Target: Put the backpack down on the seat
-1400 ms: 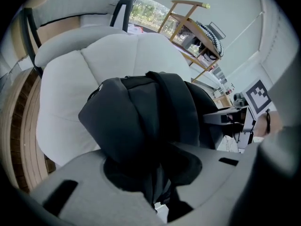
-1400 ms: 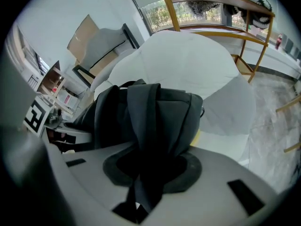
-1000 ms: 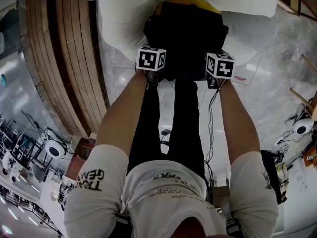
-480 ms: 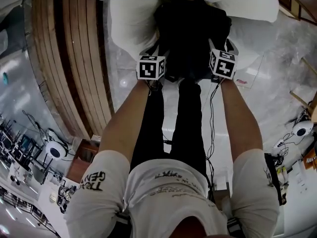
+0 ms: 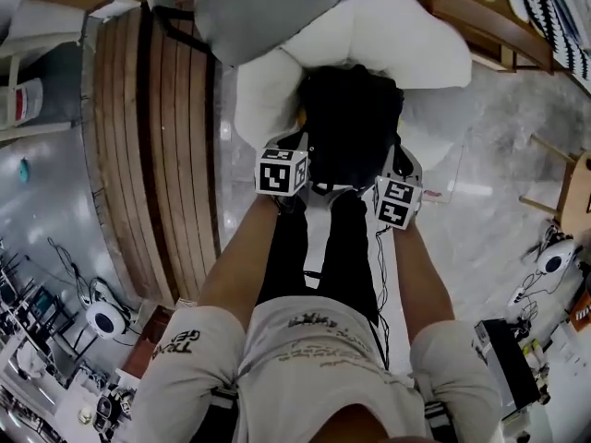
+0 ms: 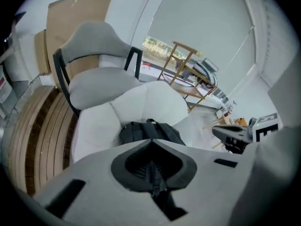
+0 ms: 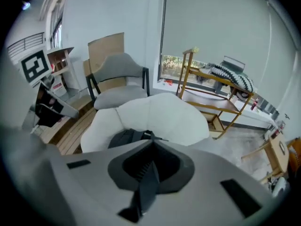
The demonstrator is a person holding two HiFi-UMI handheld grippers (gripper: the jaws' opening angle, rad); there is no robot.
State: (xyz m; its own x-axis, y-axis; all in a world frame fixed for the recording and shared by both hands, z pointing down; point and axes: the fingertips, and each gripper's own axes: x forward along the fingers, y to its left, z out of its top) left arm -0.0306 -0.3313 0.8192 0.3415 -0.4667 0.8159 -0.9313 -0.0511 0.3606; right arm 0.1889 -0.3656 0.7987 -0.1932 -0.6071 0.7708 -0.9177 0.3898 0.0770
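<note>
Hovering at the near edge of the white seat (image 5: 268, 100), the left gripper (image 6: 154, 171) and the right gripper (image 7: 146, 173) each have their fingers pressed together with nothing between them. The black backpack (image 5: 351, 127) lies just beyond both sets of fingertips and is held by neither. It rests in the hollow of the seat, among its puffy cushions. Behind the seat stands a grey chair (image 5: 259, 7) with a dark frame. Farther off, to the seat's right, a wooden rack (image 7: 211, 93) carries a striped cloth (image 7: 230, 79).

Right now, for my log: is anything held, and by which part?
Nothing: left gripper and right gripper shut, empty; black fabric backpack rests on the white cushioned seat.
</note>
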